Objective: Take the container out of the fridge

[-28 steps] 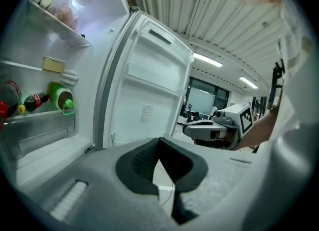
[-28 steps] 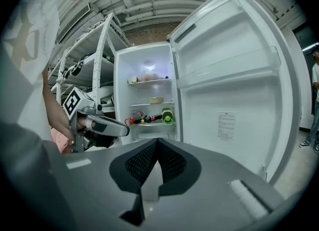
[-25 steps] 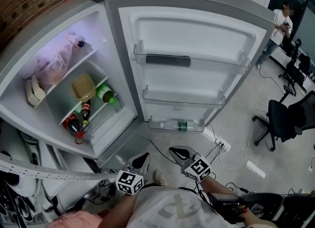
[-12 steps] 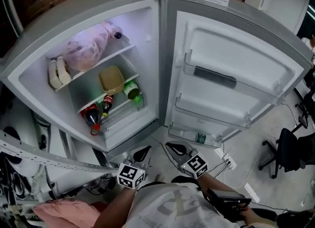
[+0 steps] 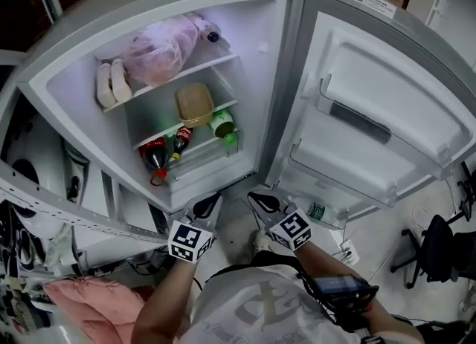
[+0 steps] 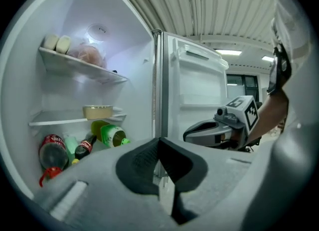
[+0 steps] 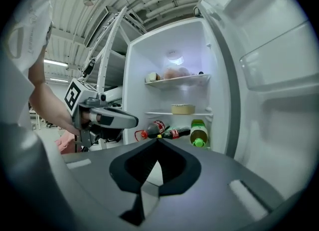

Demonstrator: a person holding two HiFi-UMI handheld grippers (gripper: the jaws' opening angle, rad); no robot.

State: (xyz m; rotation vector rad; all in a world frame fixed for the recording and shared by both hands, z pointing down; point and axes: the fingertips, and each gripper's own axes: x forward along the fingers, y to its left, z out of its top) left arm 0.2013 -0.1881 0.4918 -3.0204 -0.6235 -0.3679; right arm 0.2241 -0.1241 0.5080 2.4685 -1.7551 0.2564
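Observation:
The fridge [image 5: 67, 60] stands open. A tan lidded container [image 5: 194, 104] sits on its middle shelf, also seen as the container [image 6: 98, 112] in the left gripper view and the container [image 7: 183, 109] in the right gripper view. My left gripper [image 5: 207, 205] and right gripper [image 5: 260, 201] hang side by side in front of the fridge's lower edge, well short of the shelf. Both are shut with nothing between the jaws. The left gripper [image 6: 159, 140] and right gripper [image 7: 157, 139] point level toward the fridge interior.
A pink bag [image 5: 160, 49] and pale rolls [image 5: 110, 84] lie on the top shelf. Cola bottles [image 5: 156, 155] and a green bottle [image 5: 222, 123] lie below the container. The open door [image 5: 372, 105] stands at right with a small bottle [image 5: 316, 212] in its lowest rack.
The view has swung so the fridge interior sits more central. Both grippers have moved forward and up toward the fridge, still shut.

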